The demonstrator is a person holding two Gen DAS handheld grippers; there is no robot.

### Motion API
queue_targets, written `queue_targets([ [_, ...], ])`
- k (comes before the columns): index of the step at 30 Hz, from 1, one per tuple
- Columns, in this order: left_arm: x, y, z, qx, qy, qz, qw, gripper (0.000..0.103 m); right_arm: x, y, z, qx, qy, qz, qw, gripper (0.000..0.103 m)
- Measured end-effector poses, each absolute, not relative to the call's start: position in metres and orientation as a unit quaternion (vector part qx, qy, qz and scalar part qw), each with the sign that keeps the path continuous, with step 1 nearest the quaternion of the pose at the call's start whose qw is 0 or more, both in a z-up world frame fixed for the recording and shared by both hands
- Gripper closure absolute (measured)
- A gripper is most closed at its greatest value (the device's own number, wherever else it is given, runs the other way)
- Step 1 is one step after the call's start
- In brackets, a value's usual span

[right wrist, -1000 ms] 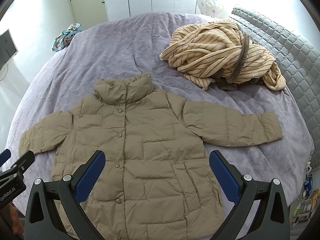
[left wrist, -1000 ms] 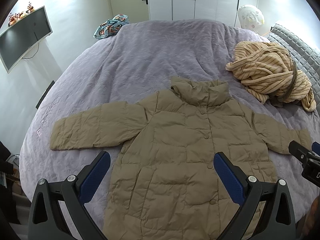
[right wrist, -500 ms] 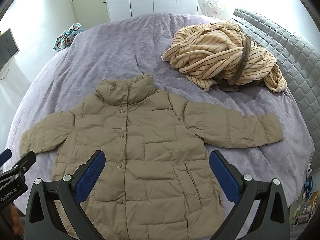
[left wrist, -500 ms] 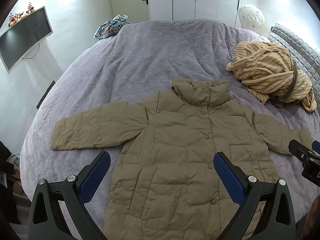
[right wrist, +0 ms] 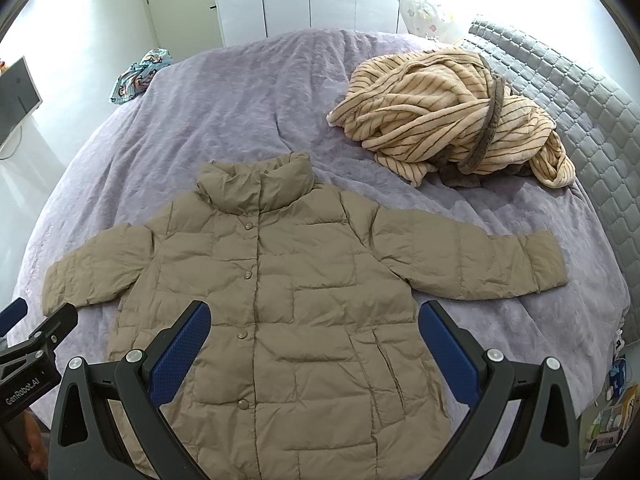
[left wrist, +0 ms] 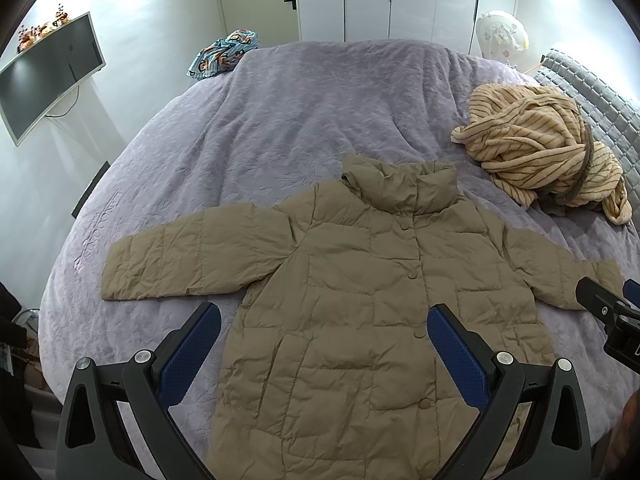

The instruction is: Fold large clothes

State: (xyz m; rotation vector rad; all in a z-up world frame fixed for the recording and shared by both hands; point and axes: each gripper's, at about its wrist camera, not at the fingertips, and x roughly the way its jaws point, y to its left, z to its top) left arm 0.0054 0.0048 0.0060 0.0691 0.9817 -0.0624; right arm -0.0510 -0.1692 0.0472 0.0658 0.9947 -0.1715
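A tan quilted puffer jacket (left wrist: 360, 292) (right wrist: 288, 288) lies flat and buttoned on the purple bedspread (left wrist: 300, 112), collar away from me, both sleeves spread sideways. My left gripper (left wrist: 324, 320) hovers open above the jacket's lower left half, nothing between its blue pads. My right gripper (right wrist: 314, 320) also stands open, above the lower right half. Each gripper's tip shows at the edge of the other's view.
A crumpled striped beige robe (left wrist: 540, 148) (right wrist: 452, 116) lies at the back right of the bed. A patterned blue cloth (left wrist: 224, 54) sits at the far left corner. A grey quilted headboard (right wrist: 560, 92) runs along the right, a monitor (left wrist: 44, 76) hangs on the left wall.
Both views have drifted back slightly, so the jacket sits a little lower in frame. Both grippers stay open and nothing on the bed has moved.
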Motion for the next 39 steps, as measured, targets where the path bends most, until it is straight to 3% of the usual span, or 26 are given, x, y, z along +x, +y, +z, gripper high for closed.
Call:
queue_targets([
  [39, 0.005, -0.001, 0.008, 0.029, 0.471, -0.027, 0.881, 0.000, -0.056, -0.179, 0.050, 0.032, 0.476, -0.078, 0.875, 0.000],
])
